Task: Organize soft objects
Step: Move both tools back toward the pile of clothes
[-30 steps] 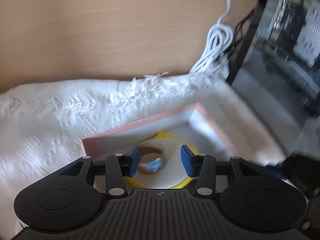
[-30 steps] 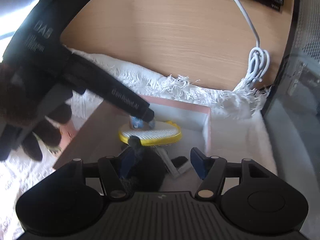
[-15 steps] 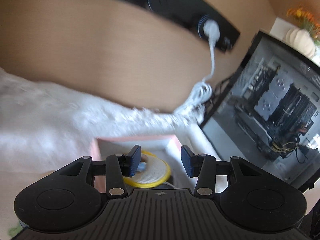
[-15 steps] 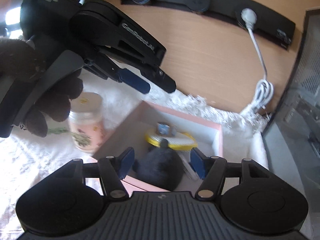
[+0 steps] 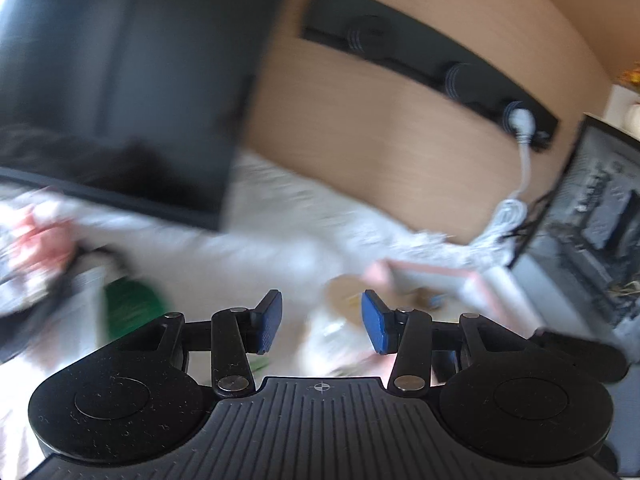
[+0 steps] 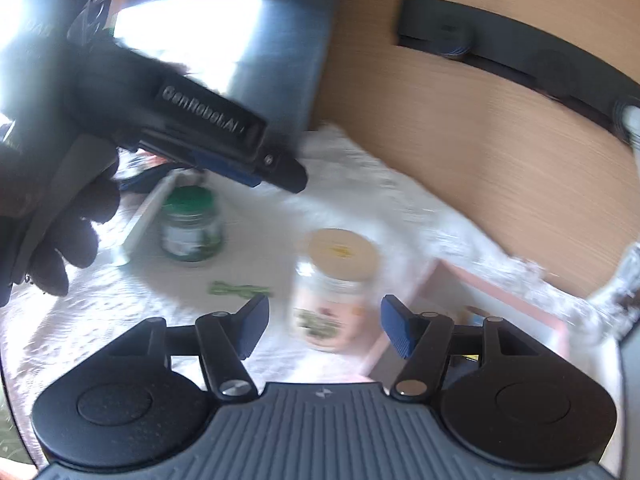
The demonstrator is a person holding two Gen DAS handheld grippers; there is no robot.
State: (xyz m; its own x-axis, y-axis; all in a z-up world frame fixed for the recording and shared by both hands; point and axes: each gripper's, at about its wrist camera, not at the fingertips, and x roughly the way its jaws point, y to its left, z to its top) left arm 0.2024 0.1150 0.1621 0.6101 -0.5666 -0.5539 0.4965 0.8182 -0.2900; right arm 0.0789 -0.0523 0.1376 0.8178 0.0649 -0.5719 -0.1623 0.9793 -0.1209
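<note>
Both views are blurred by motion. My left gripper [image 5: 322,322] is open and holds nothing; the white fluffy cloth [image 5: 280,248] lies beyond it. The pink box [image 5: 460,280] sits low at the right, its contents mostly hidden. My right gripper [image 6: 324,328] is also open and holds nothing. Past its fingers stands a jar with a beige lid [image 6: 336,280], apart from them. A small green soft item [image 6: 236,290] lies on the cloth. The left gripper [image 6: 280,172] appears at the upper left, held by a dark-gloved hand [image 6: 60,232].
A green-lidded jar [image 6: 192,224] stands on the cloth left of the beige-lidded one. A dark monitor [image 5: 120,80] fills the upper left. A black power strip [image 5: 440,68] with a white cable [image 5: 516,200] lies on the wooden desk; a computer case [image 5: 600,220] stands at the right.
Both grippers have risen and swung left, away from the pink box, which now sits at the right of both views. The jars, monitor and power strip have come into view.
</note>
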